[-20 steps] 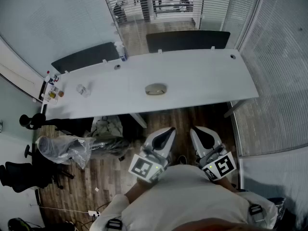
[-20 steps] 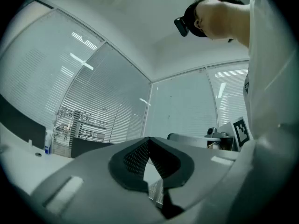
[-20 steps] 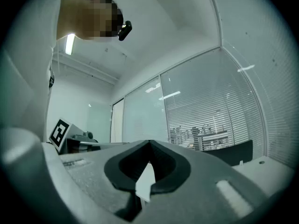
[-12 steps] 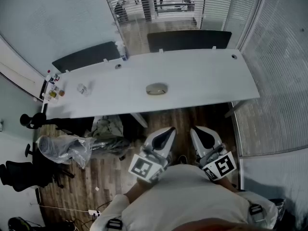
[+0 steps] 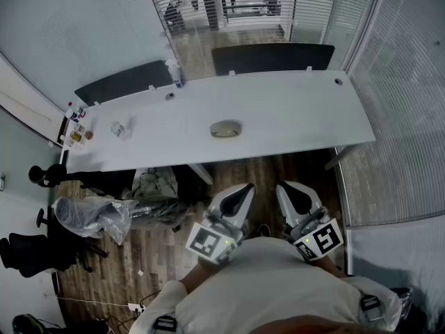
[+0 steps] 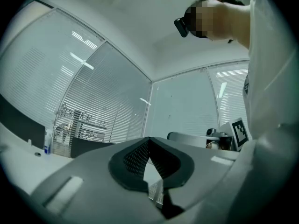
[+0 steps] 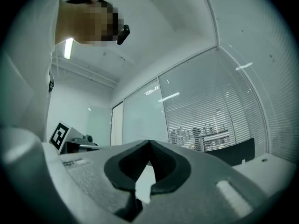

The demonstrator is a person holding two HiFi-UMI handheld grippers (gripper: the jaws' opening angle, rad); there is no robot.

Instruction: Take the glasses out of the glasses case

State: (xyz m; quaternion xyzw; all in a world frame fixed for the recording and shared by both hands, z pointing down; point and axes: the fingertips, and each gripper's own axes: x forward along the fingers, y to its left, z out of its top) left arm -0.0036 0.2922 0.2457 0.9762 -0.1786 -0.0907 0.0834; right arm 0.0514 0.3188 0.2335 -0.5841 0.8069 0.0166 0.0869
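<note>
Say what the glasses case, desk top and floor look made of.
Glasses case: too small to settle; dull beige-grey rounded shell, perhaps fabric or leatherette covered.
Desk top: probably white laminate, smooth, even, softly sheened.
Floor: wood or wood-look planks, brown with visible plank lines.

White shirt (image 5: 271, 287), grey left tool (image 5: 247, 186) and right tool (image 5: 282, 186), marker cubes (image 5: 208, 242).

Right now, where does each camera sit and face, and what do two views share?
Head view: on the person's head, steeply down at the table and glasses case; left gripper, right gripper and torso show.
Left gripper view: on the left gripper, along its shut jaws toward blinds; the torso at right.
Right gripper view: on the right gripper, along its shut jaws; the torso at left.
Shared: each gripper view catches the other's marker cube.
</note>
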